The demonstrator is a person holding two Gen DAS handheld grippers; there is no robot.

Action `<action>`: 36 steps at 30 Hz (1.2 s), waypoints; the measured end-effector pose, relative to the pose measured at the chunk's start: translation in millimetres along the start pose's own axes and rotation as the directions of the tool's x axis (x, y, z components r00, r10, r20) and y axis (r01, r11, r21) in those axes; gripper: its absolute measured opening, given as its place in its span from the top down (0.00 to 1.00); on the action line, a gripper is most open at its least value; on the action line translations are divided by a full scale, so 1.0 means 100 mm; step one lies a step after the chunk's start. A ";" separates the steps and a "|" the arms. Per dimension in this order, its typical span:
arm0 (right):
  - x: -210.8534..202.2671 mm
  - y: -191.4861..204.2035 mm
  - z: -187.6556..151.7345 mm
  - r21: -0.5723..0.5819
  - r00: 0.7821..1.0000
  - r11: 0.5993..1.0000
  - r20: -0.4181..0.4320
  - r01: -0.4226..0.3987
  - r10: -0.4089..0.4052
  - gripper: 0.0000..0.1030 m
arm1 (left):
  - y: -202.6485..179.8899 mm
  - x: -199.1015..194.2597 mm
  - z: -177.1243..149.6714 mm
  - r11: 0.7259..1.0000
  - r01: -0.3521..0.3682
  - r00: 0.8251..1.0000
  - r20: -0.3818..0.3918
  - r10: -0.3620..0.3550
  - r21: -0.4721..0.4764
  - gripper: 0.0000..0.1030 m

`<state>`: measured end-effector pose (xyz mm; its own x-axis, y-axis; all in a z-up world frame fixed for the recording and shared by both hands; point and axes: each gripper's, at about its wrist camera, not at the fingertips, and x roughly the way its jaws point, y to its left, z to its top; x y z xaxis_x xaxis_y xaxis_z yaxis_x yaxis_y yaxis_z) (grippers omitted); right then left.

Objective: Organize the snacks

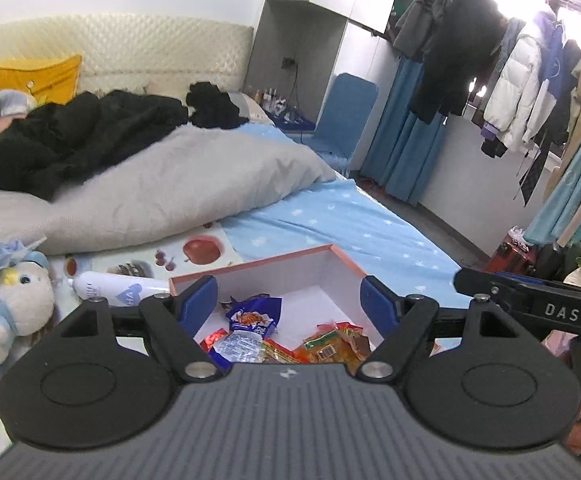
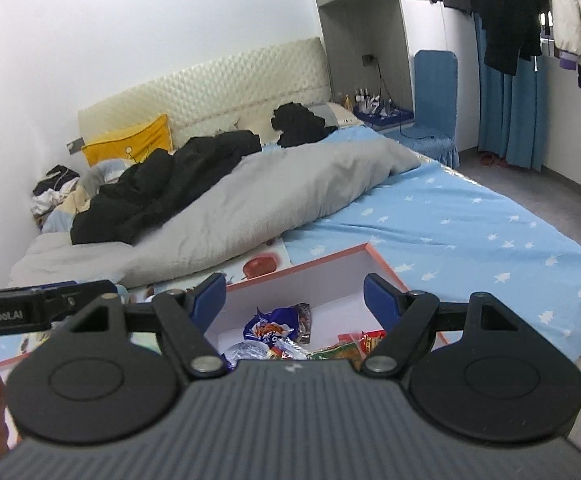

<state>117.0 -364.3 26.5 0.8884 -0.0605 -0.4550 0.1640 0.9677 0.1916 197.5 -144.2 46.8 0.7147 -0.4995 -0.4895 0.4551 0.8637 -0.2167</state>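
1. Both grippers hang side by side above the box (image 1: 290, 264), tipped down toward it; the left gripper (image 1: 288, 304) is on one side and the right gripper (image 2: 294, 296) on the other
2. The box sits on the bed (image 1: 370, 232) with one corner pointing away toward the grey blanket (image 1: 178, 184). The snacks (image 1: 290, 336) lie in a heap at the near end of the box, pointing every which way
3. Both grippers are spread wide, hold nothing, and their blue pads (image 1: 196, 304) touch nothing
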 end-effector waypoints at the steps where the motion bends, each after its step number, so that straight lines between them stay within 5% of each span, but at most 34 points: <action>1: -0.04 0.00 -0.02 0.000 1.000 1.000 0.002 0.005 -0.005 0.25 | -0.01 -0.06 -0.02 1.000 -0.005 1.000 0.009 0.005 0.003 0.20; 12: -0.32 0.03 -0.40 0.005 0.999 0.999 -0.005 0.033 -0.033 0.25 | -0.14 -0.43 -0.37 0.999 -0.001 1.000 0.017 0.000 0.037 0.20; 34: -0.37 0.08 -1.04 -0.035 0.999 0.999 -0.045 0.029 -0.030 0.25 | -0.14 -0.43 -0.89 0.999 -0.027 0.998 -0.052 0.028 0.020 0.20; 36: -0.36 0.08 -1.05 -0.028 0.999 0.999 -0.046 0.022 -0.024 0.25 | -0.12 -0.43 -0.90 1.000 -0.022 0.998 -0.052 0.023 0.021 0.12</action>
<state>40.9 -328.3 -46.9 0.8637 -0.0720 -0.4989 0.1719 0.9725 0.1572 113.1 -127.2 -5.8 0.6964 -0.4757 -0.5373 0.4504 0.8727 -0.1887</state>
